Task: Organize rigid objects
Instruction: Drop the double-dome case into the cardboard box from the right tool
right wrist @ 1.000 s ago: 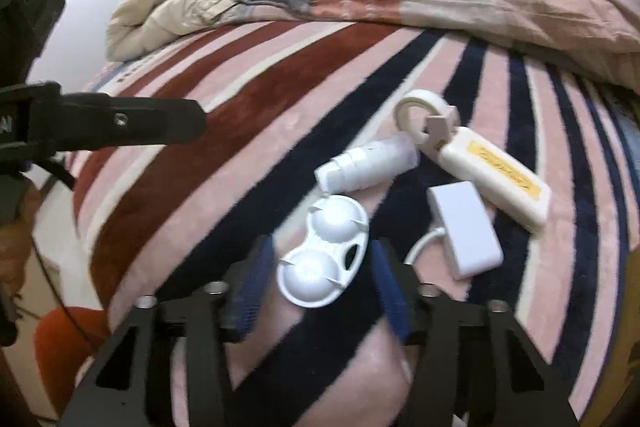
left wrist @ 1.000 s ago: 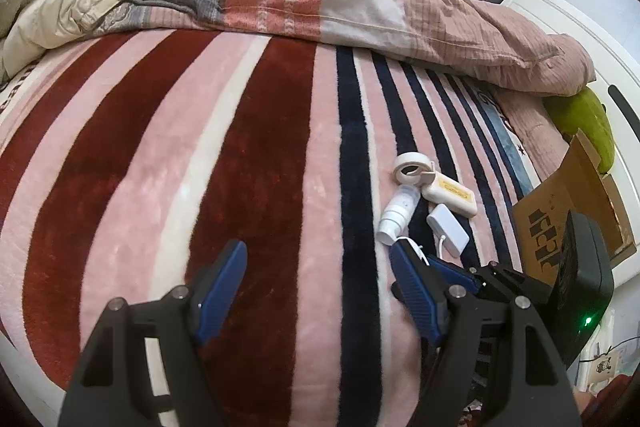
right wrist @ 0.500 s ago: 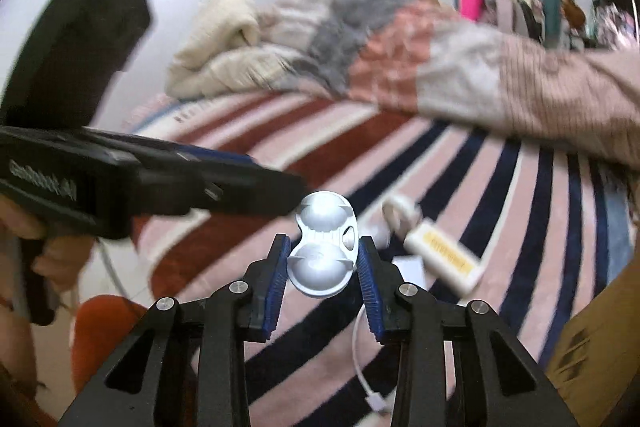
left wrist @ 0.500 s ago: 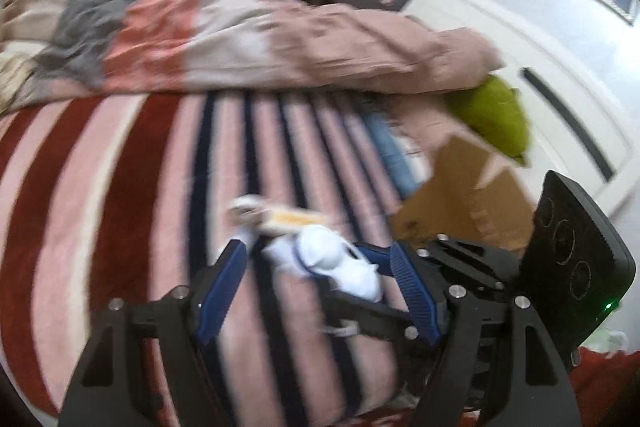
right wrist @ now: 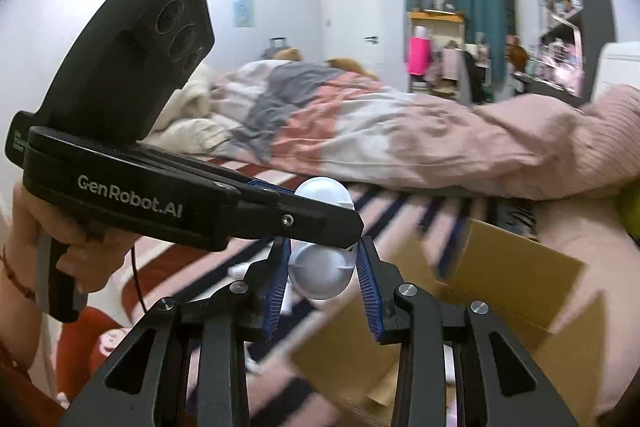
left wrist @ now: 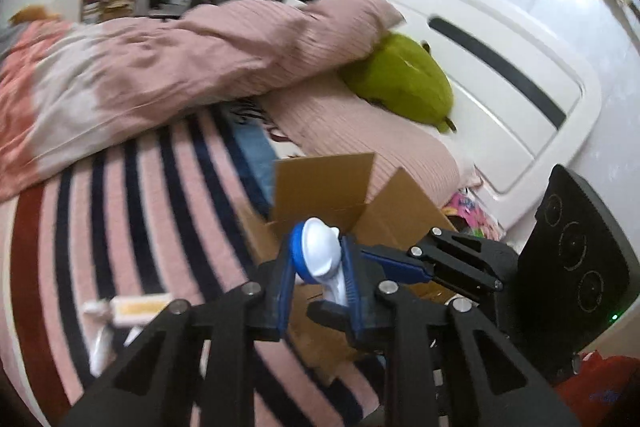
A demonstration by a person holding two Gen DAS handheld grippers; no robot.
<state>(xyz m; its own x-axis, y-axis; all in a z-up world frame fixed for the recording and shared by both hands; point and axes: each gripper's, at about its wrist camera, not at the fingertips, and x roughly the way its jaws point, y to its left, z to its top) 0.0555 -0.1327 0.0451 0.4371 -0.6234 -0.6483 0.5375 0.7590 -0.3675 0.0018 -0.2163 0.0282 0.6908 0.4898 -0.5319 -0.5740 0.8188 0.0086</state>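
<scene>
Bedroom, striped blanket on the bed: we carry a white double-domed case clenched in our right claw toward the open cardboard box, apparently to drop it inside. Our left claw closes on the same case, whether gripping or steadying we cannot tell. A yellow-labelled pack waits on the blanket.
</scene>
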